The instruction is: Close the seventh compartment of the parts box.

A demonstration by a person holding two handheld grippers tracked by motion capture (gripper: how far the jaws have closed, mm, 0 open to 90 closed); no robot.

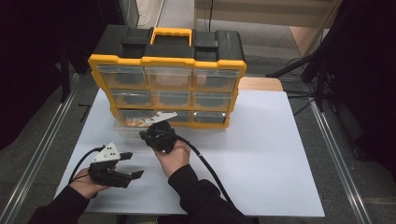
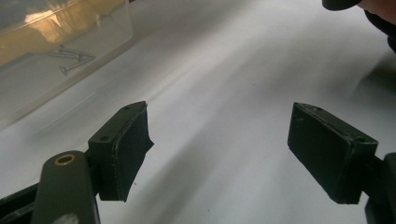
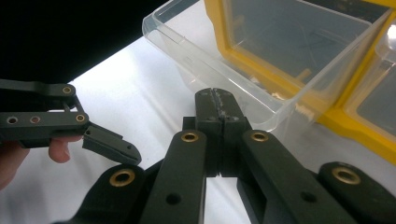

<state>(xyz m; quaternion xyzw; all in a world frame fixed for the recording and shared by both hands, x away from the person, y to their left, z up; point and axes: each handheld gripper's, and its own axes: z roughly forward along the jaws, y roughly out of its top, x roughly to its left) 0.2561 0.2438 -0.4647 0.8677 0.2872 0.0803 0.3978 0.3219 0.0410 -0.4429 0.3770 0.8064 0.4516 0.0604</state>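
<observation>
A yellow and black organizer case [image 1: 168, 60] stands upright at the back of the white table [image 1: 261, 154]. A clear drawer [image 1: 127, 126] sticks out from its bottom left slot. In the left gripper view a few screws [image 2: 70, 59] lie in the drawer [image 2: 56, 42]. My right gripper [image 1: 156, 131] points at the drawer's front. Its jaws [image 3: 216, 109] are shut together with nothing between them, close to the drawer's front wall [image 3: 224, 88]. My left gripper [image 1: 134, 164] rests low at the front left. It [image 2: 224, 149] stands wide open over bare table.
The case [image 3: 345, 121] holds several more clear drawers [image 1: 210, 79], all pushed in. The left gripper [image 3: 109, 145] lies just left of the right one. Metal rails [image 1: 42, 149] run along both sides of the table, and dark stands [image 1: 322, 70] rise at the back right.
</observation>
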